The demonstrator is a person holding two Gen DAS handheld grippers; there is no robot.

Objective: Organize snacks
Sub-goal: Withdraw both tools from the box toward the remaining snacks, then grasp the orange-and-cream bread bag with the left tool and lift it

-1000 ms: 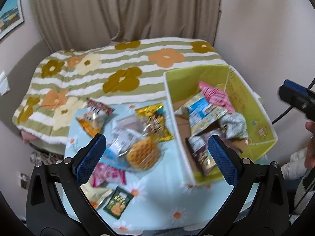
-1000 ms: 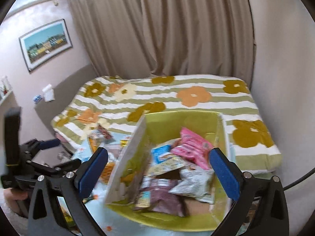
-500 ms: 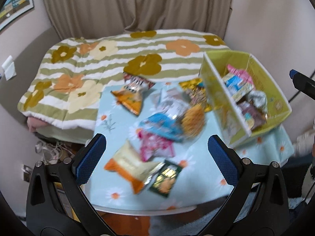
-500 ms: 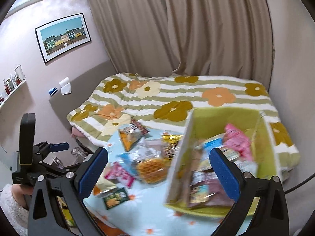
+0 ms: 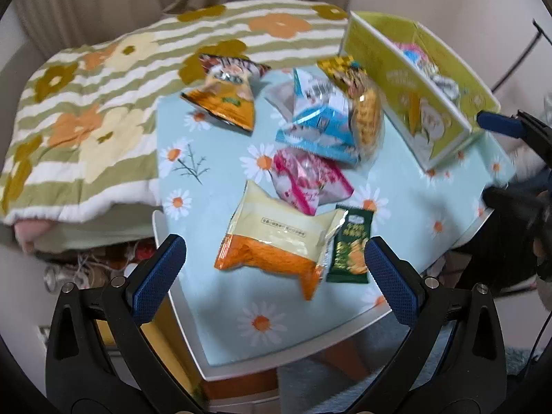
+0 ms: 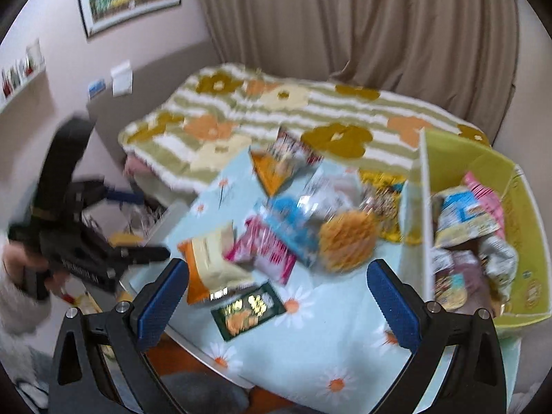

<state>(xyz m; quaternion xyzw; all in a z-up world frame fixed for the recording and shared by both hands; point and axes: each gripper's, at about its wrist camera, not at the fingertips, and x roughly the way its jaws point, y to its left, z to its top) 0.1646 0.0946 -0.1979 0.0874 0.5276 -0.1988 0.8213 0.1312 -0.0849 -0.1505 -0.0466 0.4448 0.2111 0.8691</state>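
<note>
Left gripper (image 5: 274,269): jaws wide apart, empty, above the near table edge.
Right gripper (image 6: 277,296): jaws spread, empty.
Snacks: loose on the daisy tablecloth (image 5: 214,186); cream-orange bag (image 5: 276,238) nearest, dark green packet (image 5: 350,245) touching its right, pink pack (image 5: 307,181) behind.
Writing: small print on the cream-orange bag, unreadable.
Yellow box (image 6: 517,186): far right; its packets show clearly only from the right wrist.
</note>
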